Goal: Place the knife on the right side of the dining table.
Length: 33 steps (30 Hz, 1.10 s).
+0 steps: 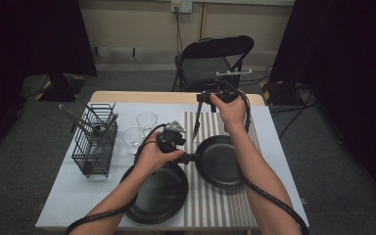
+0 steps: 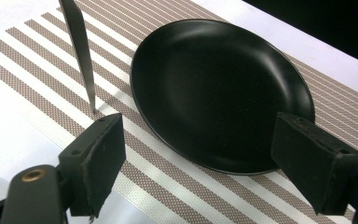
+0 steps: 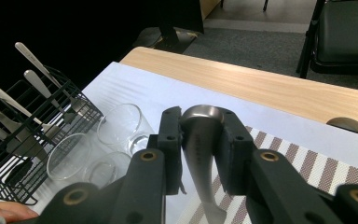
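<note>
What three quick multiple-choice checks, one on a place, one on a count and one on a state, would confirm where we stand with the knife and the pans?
1. Where does the knife hang?
A. Over the striped mat, beside the far pan
B. Inside the wire rack
C. On the chair

2. How many black pans are on the table?
A. One
B. Two
C. Three

3. How do the left gripper's jaws stand?
A. Shut on a glass
B. Shut on the knife
C. Open, holding nothing

Answers:
1 A: the right gripper holds the knife by its handle, blade down over the striped mat, next to the far pan.
2 B: the high view shows the far pan and a near pan.
3 C: the left gripper has its jaws wide apart with only pan and mat beyond.
</note>
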{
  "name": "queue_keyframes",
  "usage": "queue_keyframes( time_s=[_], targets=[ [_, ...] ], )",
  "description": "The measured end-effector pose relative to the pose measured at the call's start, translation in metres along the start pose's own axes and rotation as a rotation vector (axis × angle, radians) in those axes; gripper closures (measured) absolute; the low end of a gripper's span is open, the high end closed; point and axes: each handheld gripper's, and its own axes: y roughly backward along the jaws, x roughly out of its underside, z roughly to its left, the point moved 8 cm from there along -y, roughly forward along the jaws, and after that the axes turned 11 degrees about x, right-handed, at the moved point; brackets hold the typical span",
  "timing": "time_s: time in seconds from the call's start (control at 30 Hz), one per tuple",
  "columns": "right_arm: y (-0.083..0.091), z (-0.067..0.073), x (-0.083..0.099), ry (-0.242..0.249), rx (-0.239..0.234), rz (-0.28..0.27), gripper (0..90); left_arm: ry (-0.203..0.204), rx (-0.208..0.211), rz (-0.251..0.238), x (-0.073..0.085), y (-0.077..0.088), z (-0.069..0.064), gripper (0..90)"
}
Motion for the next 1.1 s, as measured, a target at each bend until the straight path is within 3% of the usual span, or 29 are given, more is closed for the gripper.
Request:
queue_keyframes(
  time_s=[0.37,1.1],
  targets=[
    [0.003,-0.002,0.002,-0.005,-0.003,-0.007,73.7,0.046,-0.027,-0.007,-0.001,-0.012,0.01,17.4],
    [0.004,-0.002,0.003,-0.006,-0.005,-0.006,73.7,0.055,-0.095,-0.022,-0.004,-0.031,0.036,35.0]
  ],
)
